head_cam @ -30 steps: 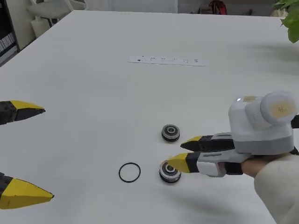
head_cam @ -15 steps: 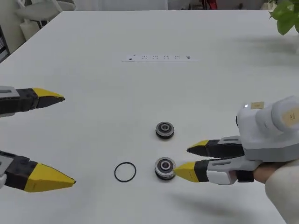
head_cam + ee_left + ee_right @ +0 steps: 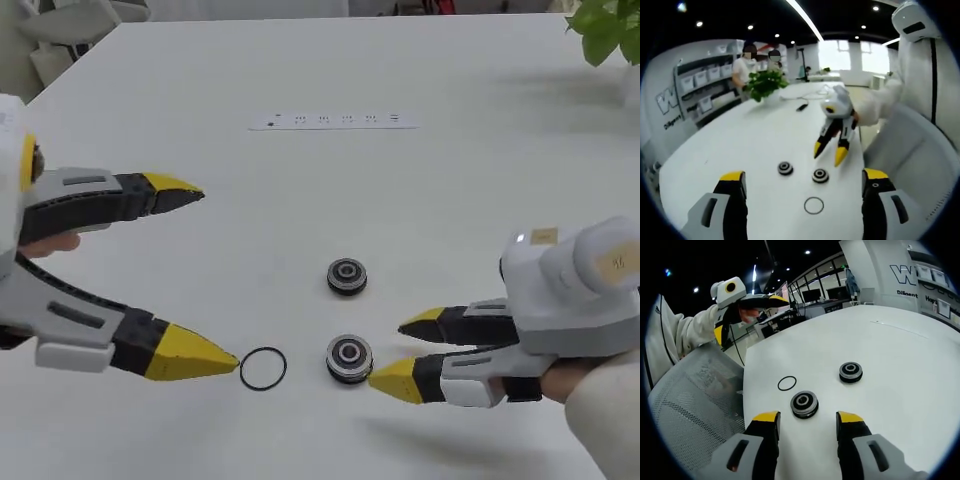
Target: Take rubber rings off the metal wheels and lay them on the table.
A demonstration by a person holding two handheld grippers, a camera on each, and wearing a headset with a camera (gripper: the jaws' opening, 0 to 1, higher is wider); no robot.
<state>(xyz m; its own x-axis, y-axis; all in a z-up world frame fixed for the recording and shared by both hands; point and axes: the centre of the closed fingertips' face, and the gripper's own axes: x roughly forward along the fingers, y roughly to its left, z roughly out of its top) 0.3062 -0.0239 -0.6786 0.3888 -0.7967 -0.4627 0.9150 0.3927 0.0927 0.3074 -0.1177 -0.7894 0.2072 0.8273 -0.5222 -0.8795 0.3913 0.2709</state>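
On table point(image 3: 480, 150), near wheel point(image 3: 349, 357) lies just off your right gripper point(image 3: 390, 352), jaws parted, empty; far wheel point(image 3: 346, 276) beyond, loose ring point(image 3: 263, 368) beside. Your left gripper point(image 3: 200, 275) gapes wide, empty. Steady wheel body with one, hook ring edge with other, peel slowly, avoid rolling.
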